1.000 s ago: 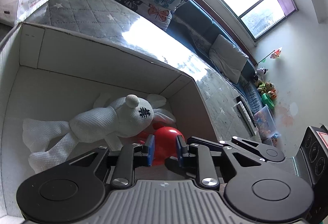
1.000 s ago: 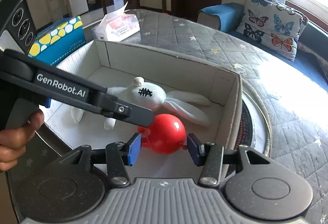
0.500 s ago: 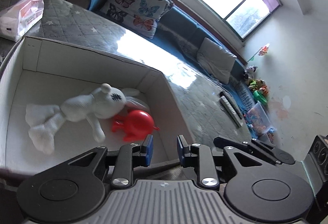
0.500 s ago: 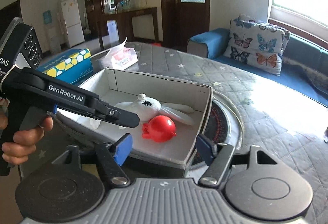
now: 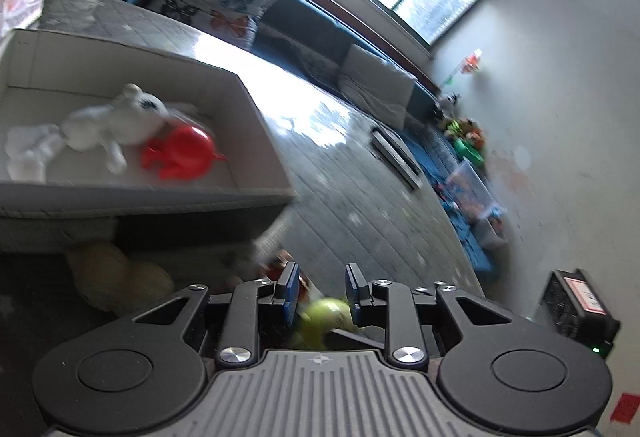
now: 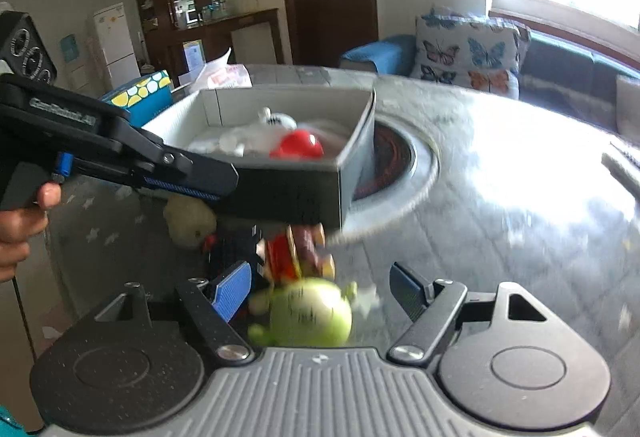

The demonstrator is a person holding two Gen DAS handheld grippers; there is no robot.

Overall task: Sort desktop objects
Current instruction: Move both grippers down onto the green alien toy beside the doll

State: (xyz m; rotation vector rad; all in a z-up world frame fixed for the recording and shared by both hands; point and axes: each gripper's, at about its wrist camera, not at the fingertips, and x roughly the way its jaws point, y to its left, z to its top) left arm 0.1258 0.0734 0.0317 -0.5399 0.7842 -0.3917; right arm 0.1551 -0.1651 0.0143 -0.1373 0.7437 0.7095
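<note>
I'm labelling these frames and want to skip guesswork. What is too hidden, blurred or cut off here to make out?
- Green toy: motion-blurred in the right wrist view; in the left wrist view, mostly hidden behind the left tongs.
- Red and yellow toy: blurred, so its type is unclear.
- Pale yellow plush: in the box's shadow, dim in both views.
- White plush rabbit: partly hidden by the box wall in the right wrist view.
</note>
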